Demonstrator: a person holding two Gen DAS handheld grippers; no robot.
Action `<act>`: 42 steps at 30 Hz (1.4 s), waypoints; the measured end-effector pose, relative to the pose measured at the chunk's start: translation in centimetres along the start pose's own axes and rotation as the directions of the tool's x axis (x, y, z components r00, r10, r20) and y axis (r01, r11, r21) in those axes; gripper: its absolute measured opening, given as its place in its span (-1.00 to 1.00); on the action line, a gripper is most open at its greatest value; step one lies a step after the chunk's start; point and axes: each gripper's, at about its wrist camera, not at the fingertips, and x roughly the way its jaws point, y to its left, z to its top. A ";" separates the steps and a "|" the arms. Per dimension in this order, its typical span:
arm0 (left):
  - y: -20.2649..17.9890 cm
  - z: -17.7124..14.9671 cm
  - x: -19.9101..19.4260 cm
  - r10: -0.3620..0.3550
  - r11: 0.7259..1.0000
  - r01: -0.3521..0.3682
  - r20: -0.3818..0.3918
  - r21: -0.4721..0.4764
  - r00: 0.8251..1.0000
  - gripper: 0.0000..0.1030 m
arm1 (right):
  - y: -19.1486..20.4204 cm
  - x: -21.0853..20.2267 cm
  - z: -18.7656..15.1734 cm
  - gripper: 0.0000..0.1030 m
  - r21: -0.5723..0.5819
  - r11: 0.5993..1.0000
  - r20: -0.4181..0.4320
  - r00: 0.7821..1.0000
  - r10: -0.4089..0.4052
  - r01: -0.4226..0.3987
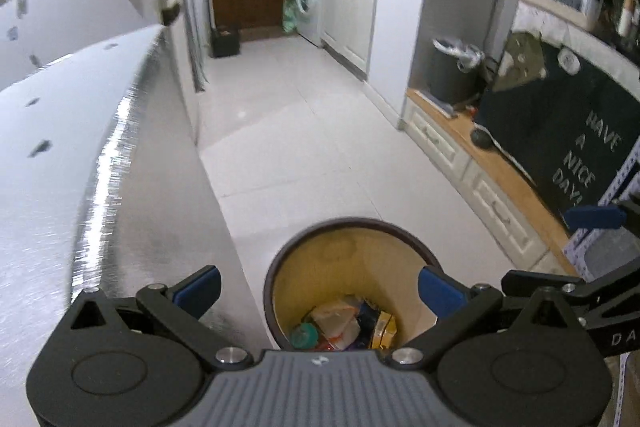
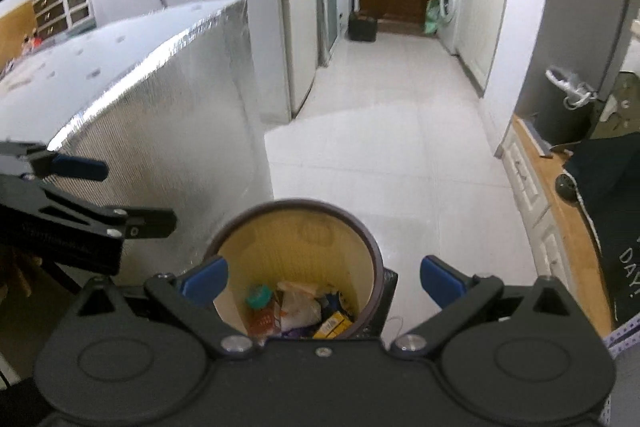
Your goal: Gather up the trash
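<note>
We hold the left tool with its blue-tipped fingers spread wide and nothing between them, and the right tool is just as wide apart and empty. Both hang over the round bin, which stands on the pale tiled floor. Wrappers and other trash lie at its bottom. A foil-covered surface rises just left of the bin.

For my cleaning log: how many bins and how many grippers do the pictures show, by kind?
Round bin with a yellow inside, holding trash: 1
Dark grey bin with a white liner: 1
Open grippers: 2, left gripper and right gripper
Total: 4
</note>
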 end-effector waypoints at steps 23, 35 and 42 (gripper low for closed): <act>2.3 -3.5 -9.4 0.114 0.989 -0.099 0.140 -0.108 0.984 1.00 | 2.8 -6.1 -2.4 1.00 0.126 0.990 0.075 0.994 -0.078 0.068; 2.1 -7.0 -9.1 0.144 0.987 -0.133 0.127 -0.091 0.981 1.00 | 4.3 -6.1 -5.1 1.00 0.115 0.989 0.083 0.991 -0.102 0.092; 1.7 -8.7 -8.7 0.158 0.985 -0.148 0.121 -0.091 0.980 1.00 | 4.4 -6.0 -6.8 1.00 0.116 0.988 0.070 0.991 -0.114 0.105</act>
